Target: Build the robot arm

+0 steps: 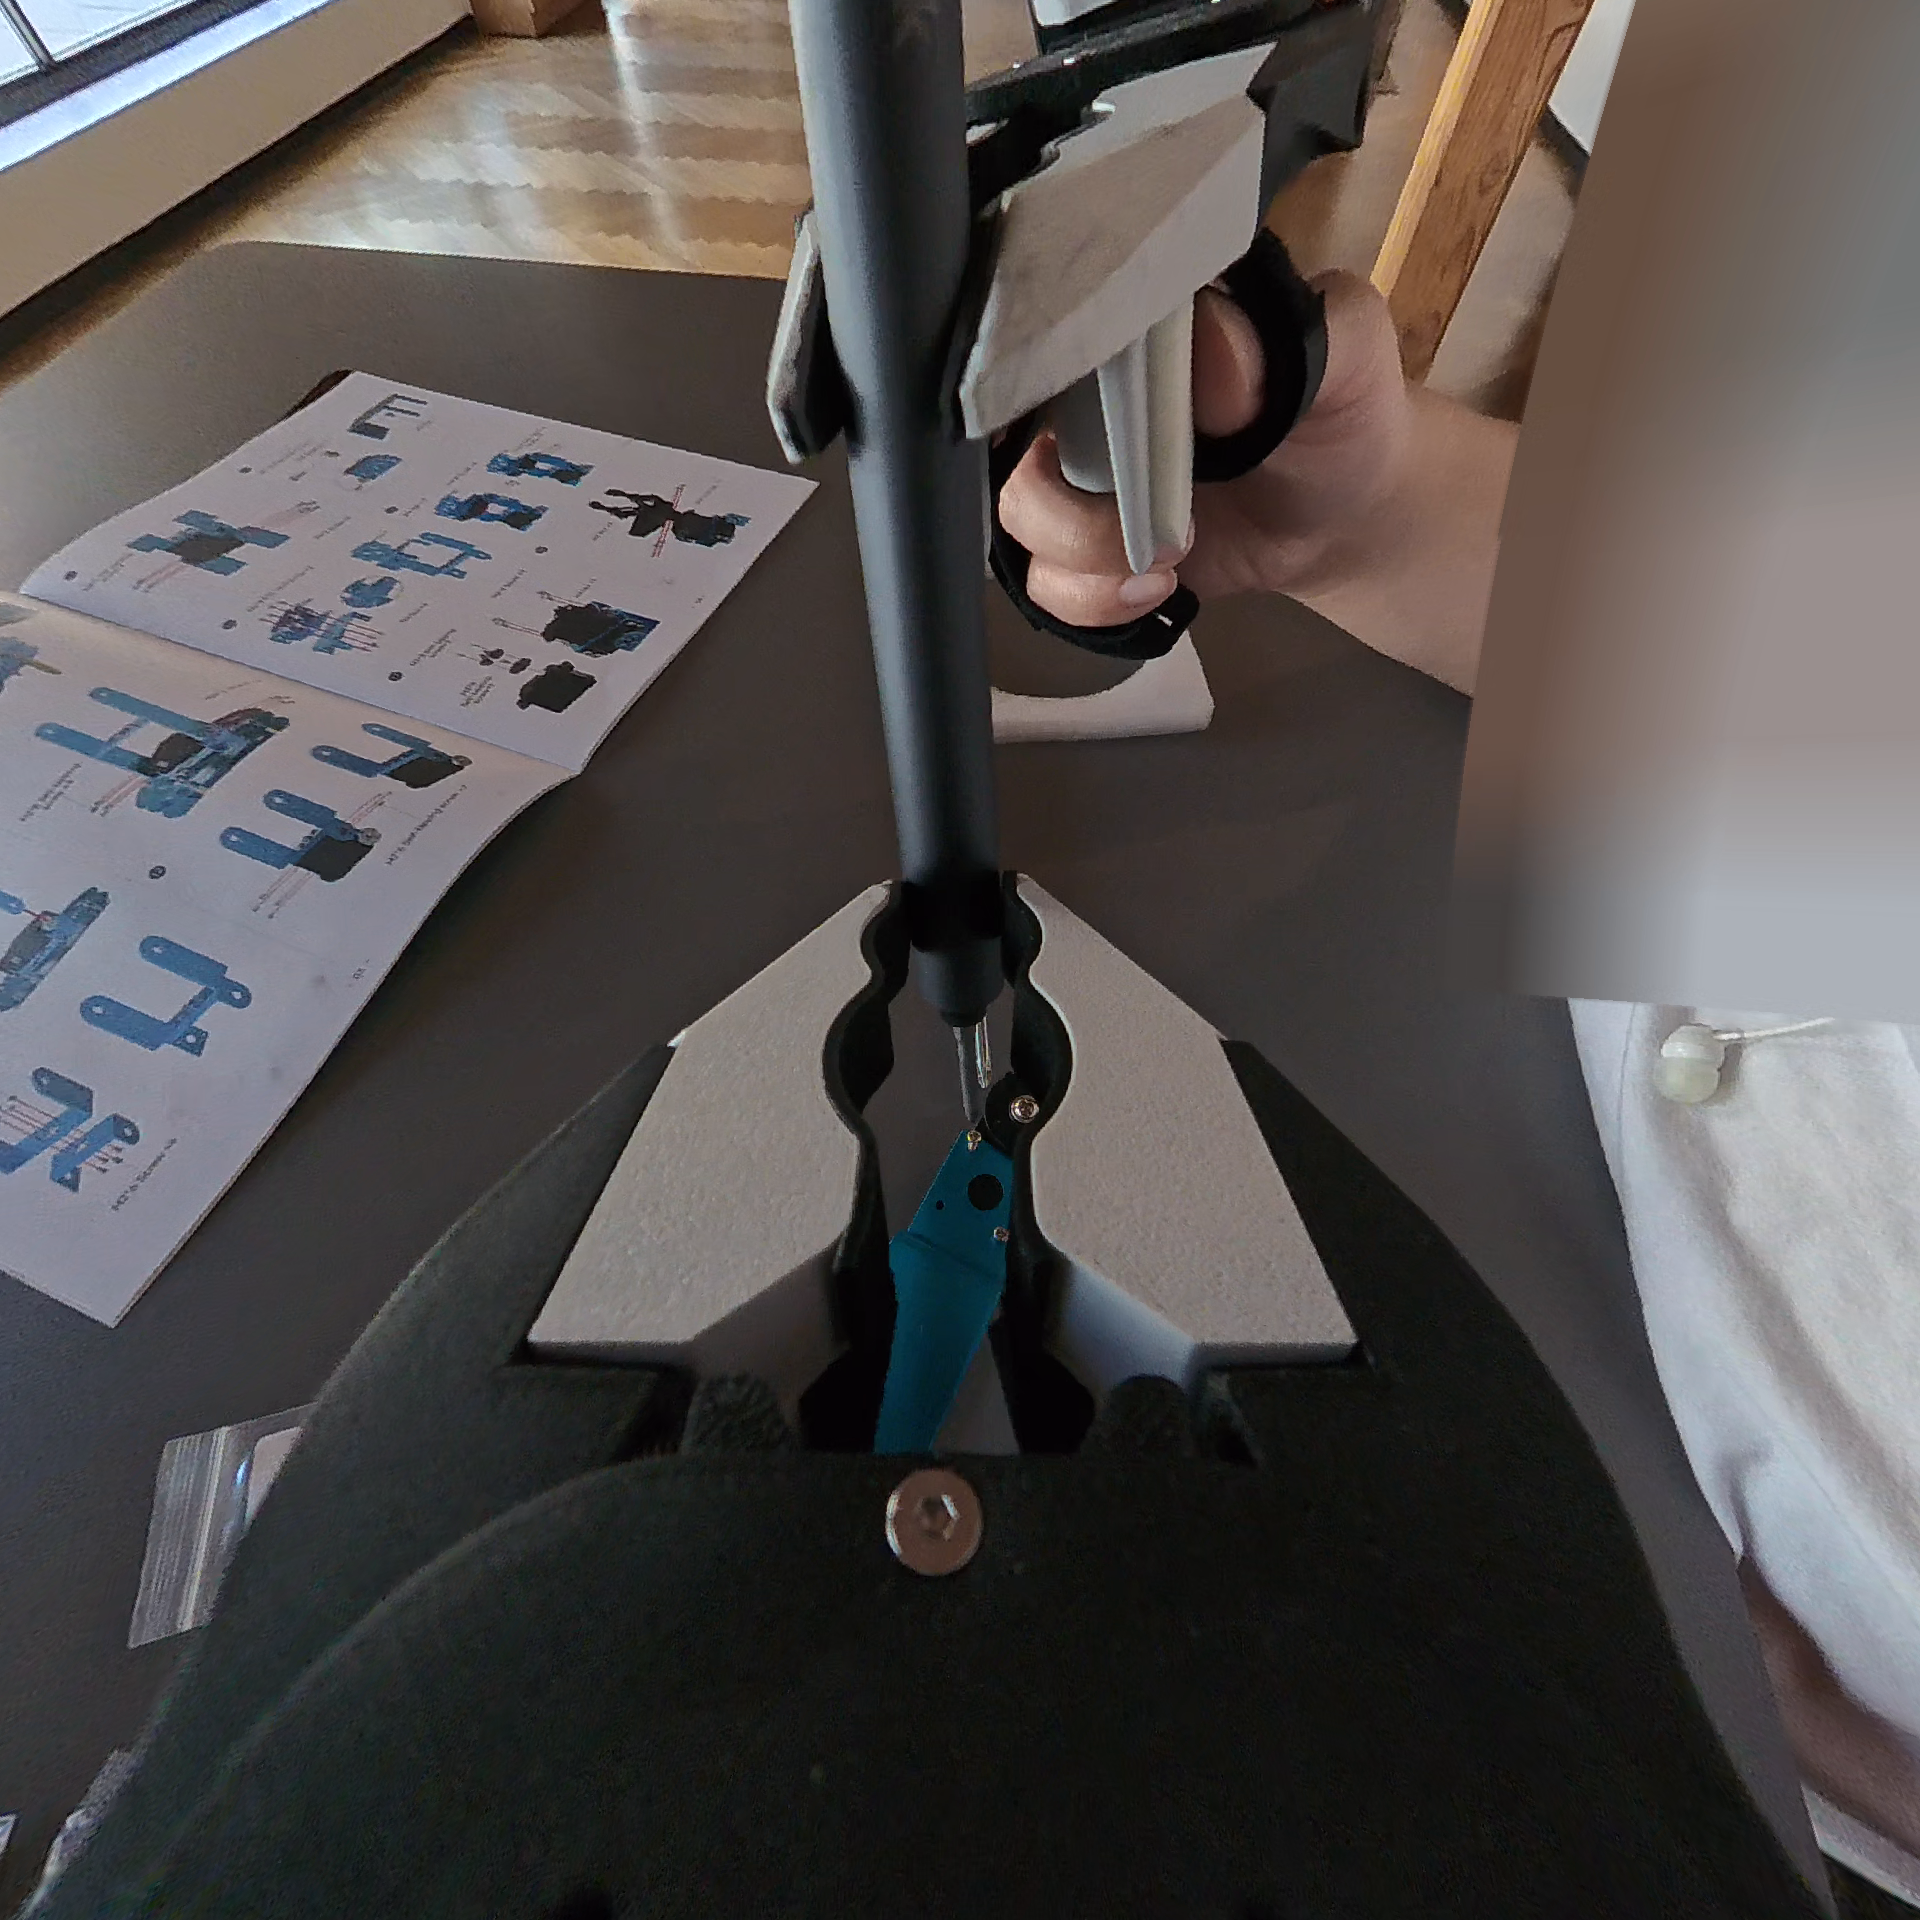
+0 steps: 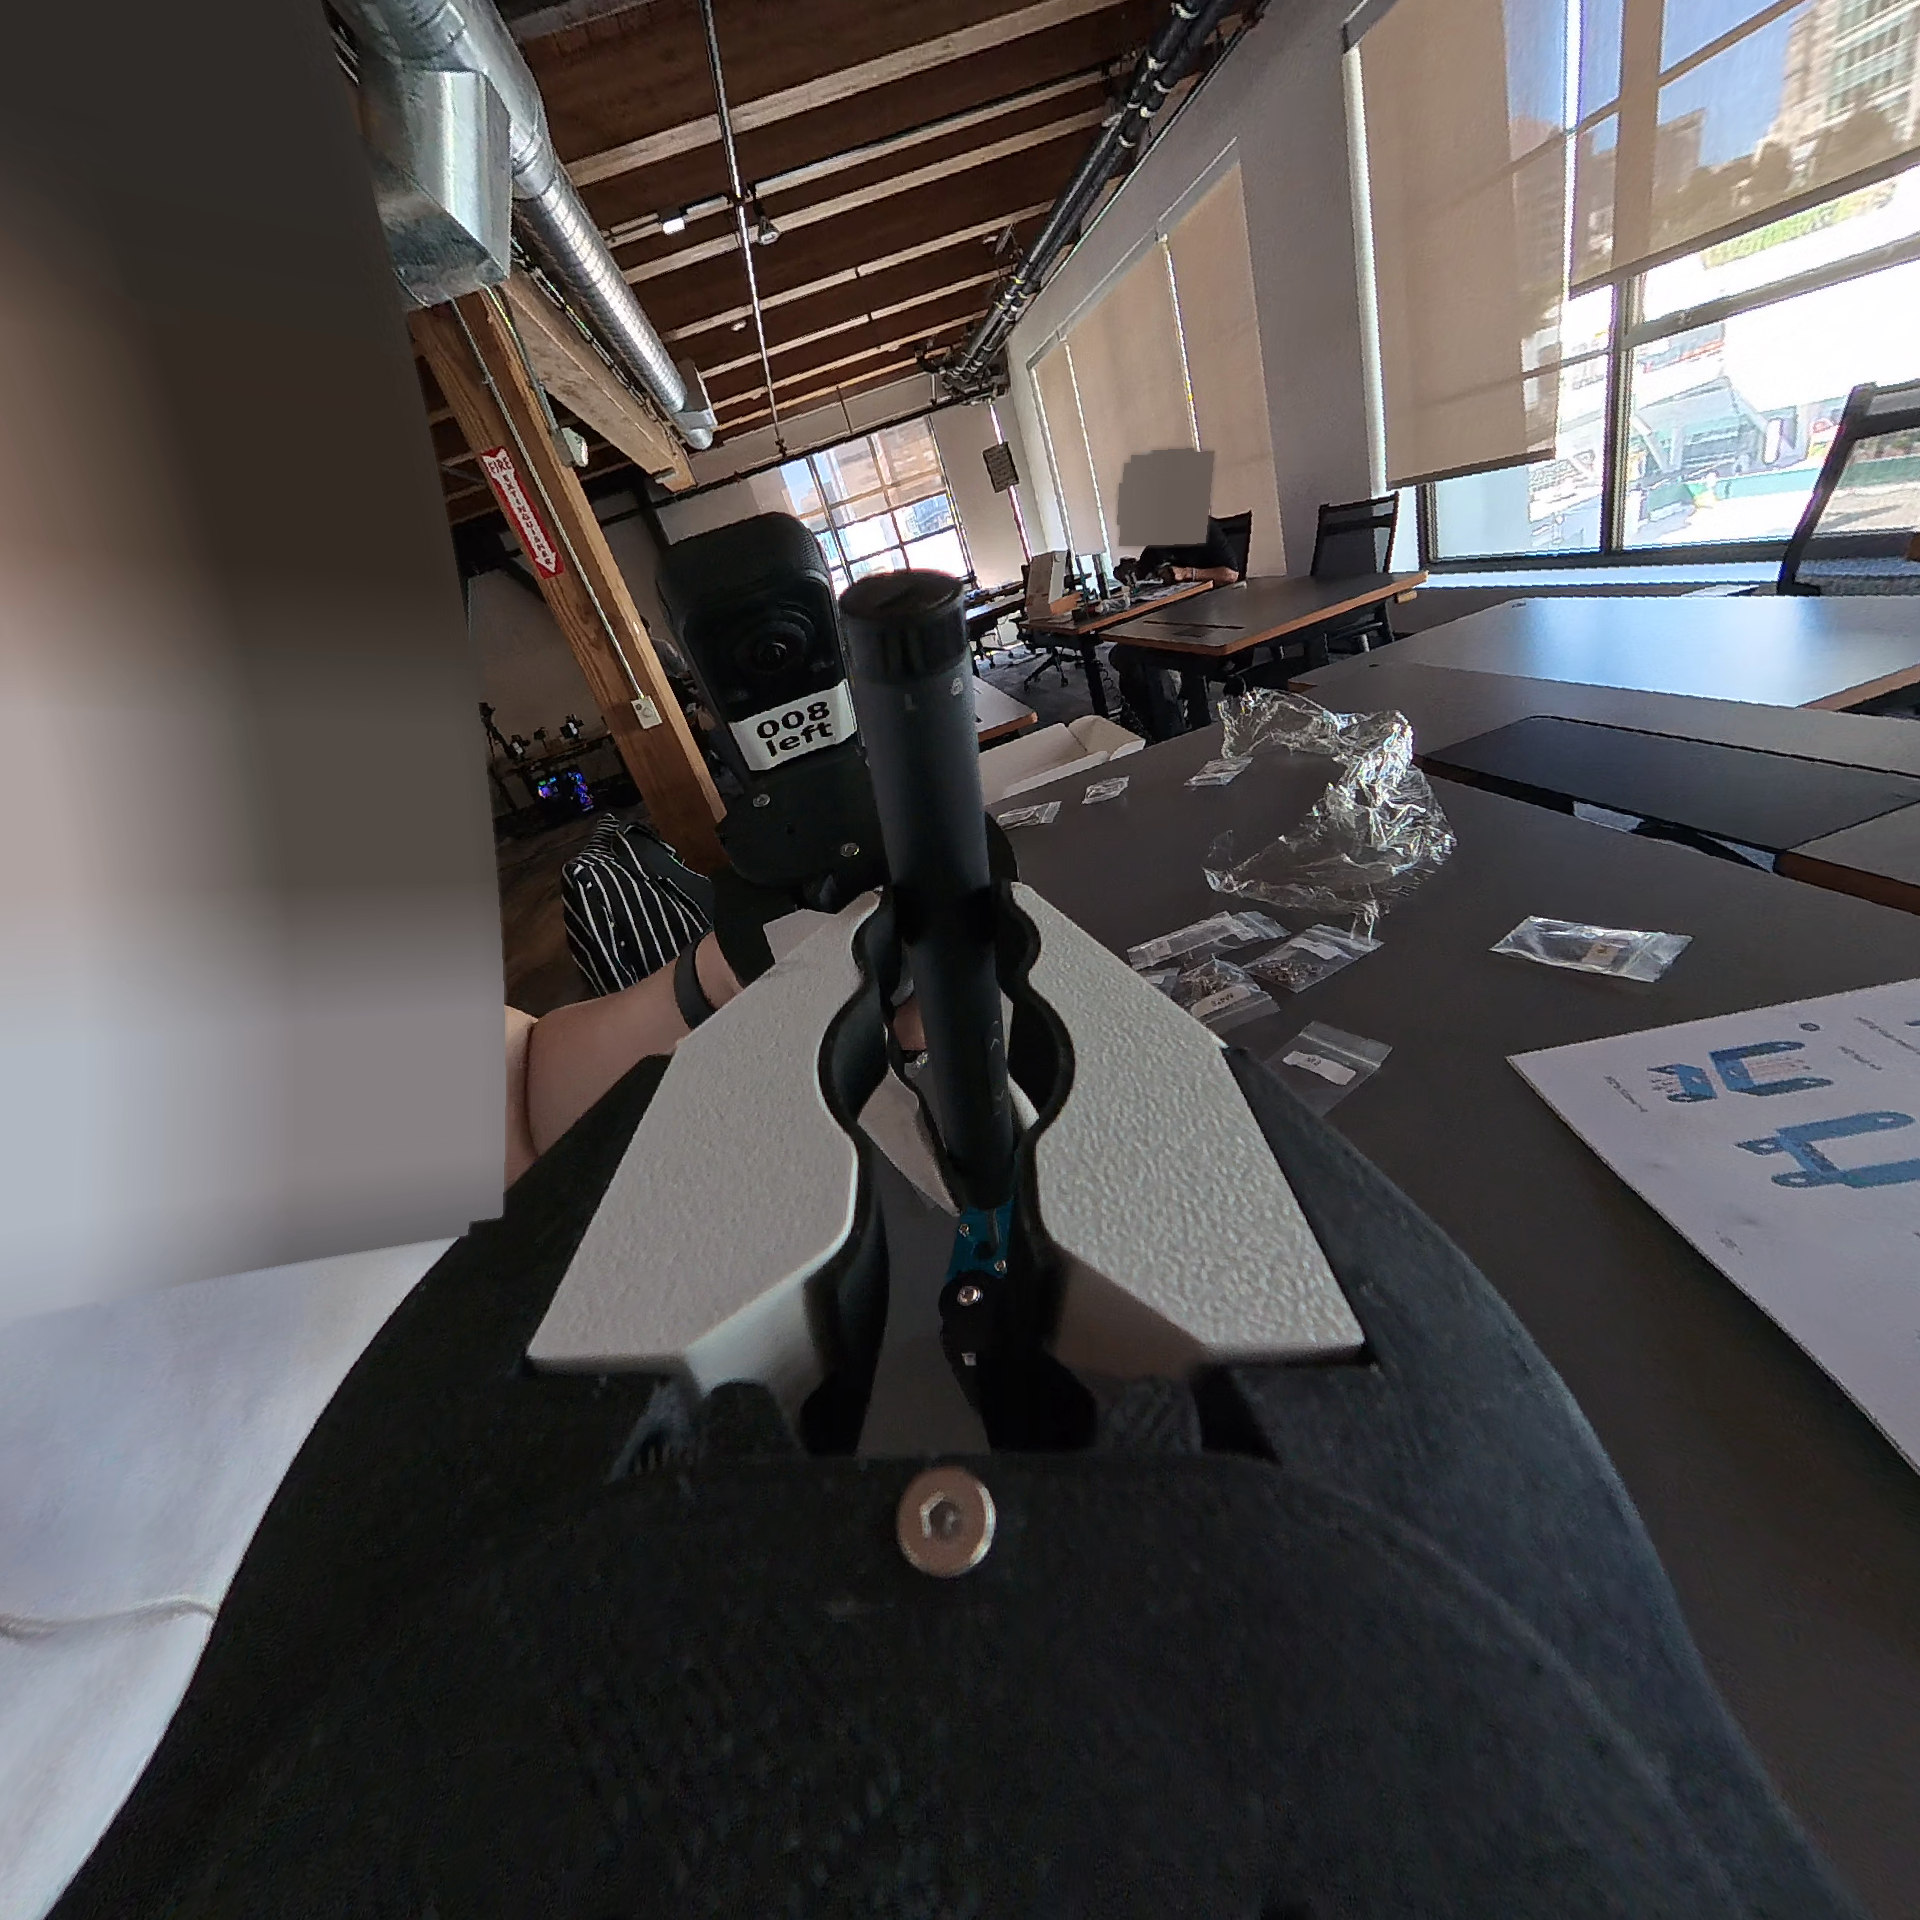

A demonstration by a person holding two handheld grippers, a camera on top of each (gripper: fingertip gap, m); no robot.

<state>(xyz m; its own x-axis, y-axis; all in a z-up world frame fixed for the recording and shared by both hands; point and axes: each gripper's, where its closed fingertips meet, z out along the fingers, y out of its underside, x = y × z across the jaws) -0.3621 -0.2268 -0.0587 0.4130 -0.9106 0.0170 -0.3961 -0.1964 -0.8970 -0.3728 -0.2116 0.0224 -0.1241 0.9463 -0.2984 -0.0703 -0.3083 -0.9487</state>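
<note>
Left gripper pinching thin, stiff blue bracket along its flat faces; right gripper clamping slick, rigid black screwdriver mid-barrel, tip bearing on a tiny screw

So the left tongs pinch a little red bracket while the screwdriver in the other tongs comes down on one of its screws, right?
Nearly. The bracket in the left tongs is teal blue, not red, as the left wrist view shows. The rest holds: the black screwdriver, clamped in the right tongs, has its tip at a small screw on the bracket.
</note>
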